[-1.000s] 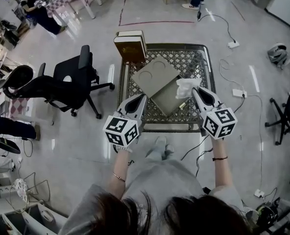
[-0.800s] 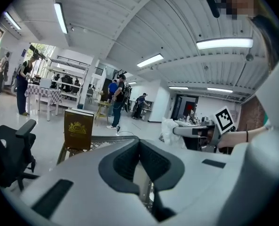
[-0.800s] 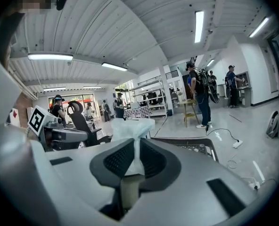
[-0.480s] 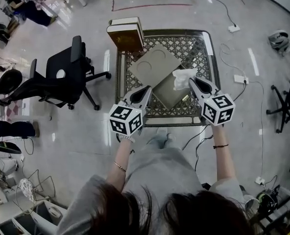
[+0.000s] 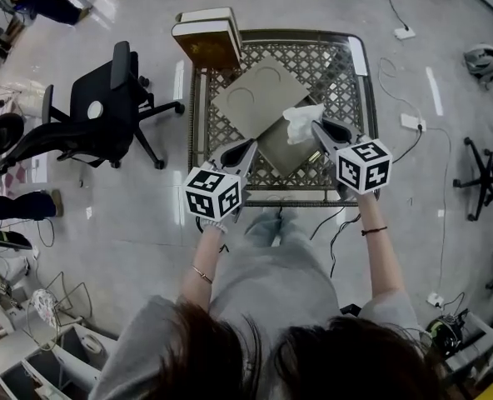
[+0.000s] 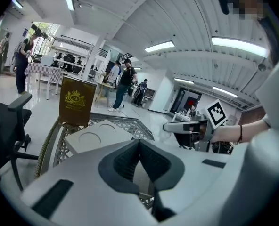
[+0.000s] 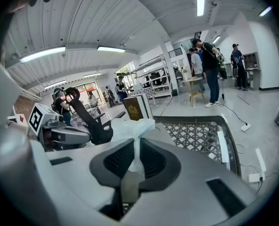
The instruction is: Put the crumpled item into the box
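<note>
Looking along the right gripper (image 7: 135,142), a thin neck of the white crumpled item (image 7: 125,126) is seen clamped between its jaws, with the bulk puffed out past the tips at twelve o'clock. Only in the head view is its place over the lattice table (image 5: 356,57) given: it is seen at the one o'clock corner of the grey box (image 5: 281,150), whose eleven o'clock side is overlapped by a grey panel (image 5: 253,97) with two round recesses. The left gripper (image 6: 139,142) is shown in its own view with jaws pressed together on nothing.
</note>
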Motion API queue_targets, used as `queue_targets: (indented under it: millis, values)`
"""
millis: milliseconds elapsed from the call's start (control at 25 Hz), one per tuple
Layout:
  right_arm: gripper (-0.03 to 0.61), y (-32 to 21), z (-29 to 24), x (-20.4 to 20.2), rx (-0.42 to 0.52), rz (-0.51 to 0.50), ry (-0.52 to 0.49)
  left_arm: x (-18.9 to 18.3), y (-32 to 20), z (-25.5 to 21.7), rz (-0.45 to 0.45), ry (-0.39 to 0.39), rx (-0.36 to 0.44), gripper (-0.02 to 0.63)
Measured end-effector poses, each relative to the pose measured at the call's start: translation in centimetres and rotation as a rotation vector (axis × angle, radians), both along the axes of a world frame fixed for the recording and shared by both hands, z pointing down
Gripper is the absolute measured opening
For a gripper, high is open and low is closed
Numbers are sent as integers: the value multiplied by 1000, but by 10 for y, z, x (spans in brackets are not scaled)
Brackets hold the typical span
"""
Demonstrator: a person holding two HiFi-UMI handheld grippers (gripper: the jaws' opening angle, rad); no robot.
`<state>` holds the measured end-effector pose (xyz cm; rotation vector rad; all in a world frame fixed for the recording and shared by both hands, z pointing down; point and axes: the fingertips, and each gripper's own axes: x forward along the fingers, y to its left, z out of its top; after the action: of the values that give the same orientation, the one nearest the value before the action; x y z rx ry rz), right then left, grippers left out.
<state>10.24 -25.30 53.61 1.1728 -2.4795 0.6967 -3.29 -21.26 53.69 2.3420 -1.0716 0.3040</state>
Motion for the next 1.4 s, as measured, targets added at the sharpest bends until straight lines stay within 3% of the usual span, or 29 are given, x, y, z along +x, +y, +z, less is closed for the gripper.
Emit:
queue_targets:
  millis: [720, 1400]
  values:
    - [55, -10, 86, -21, -206, -163, 80, 21, -1, 61, 5, 3, -140, 17]
    - [55, -6, 149, -26, -407, -290, 264, 41, 3, 100, 25, 9, -233, 17]
